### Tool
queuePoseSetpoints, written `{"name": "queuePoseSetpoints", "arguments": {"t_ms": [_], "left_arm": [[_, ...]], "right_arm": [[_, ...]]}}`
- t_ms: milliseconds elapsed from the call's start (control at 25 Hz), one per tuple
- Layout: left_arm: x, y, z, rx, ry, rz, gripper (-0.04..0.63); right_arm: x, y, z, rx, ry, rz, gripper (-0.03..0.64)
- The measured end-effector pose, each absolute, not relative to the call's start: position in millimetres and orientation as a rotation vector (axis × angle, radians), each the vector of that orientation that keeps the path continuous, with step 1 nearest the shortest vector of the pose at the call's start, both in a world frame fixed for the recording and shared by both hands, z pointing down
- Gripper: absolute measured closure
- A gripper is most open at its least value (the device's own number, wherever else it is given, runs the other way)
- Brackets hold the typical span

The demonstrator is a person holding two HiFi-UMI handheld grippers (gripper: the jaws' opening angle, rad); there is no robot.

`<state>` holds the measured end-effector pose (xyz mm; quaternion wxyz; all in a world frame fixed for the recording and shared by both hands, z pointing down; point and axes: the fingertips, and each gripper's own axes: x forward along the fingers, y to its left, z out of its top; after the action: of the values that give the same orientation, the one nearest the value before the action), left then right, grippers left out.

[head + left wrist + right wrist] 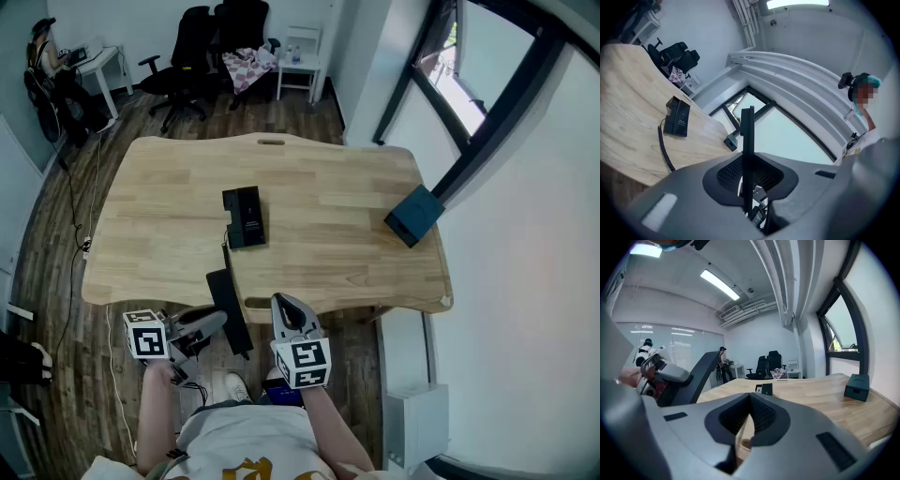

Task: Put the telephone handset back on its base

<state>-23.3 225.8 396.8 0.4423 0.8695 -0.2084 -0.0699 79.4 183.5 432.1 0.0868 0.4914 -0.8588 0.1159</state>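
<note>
On the wooden table [337, 253], in the head view, the telephone base [245, 217] stands a little left of the middle, nearer to the near edge than to the far one. The handset [230, 311] is off the table, just outside the near edge, and the left gripper [212, 324] holds it. The right gripper [284, 309] is just beside the handset, before the same edge. A dark teal box [413, 215] sits near the right edge.

The left gripper view shows the grip itself, which the head view does not. Both jaws press on the handset, seen edge-on as a thin black bar. A coiled cord [664, 145] runs from the base toward the near edge.

The right gripper view shows its own jaws closed together, with nothing between them. To its left the handset appears as a tilted dark bar in the other gripper.
</note>
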Motion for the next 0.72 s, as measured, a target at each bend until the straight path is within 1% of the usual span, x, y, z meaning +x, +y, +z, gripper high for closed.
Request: {"name": "queuePoseSetpoints", "arguments": {"t_ms": [320,720], "left_arm": [[-34,233,402,2.133,-0.530,-0.182,0.525],[-29,227,409,2.113,-0.537,-0.182,0.525]], "right_arm": [[71,189,432,1.455,-2.557,0.349,0.611],[82,185,435,1.461,-2.553,0.356,0.611]]}}
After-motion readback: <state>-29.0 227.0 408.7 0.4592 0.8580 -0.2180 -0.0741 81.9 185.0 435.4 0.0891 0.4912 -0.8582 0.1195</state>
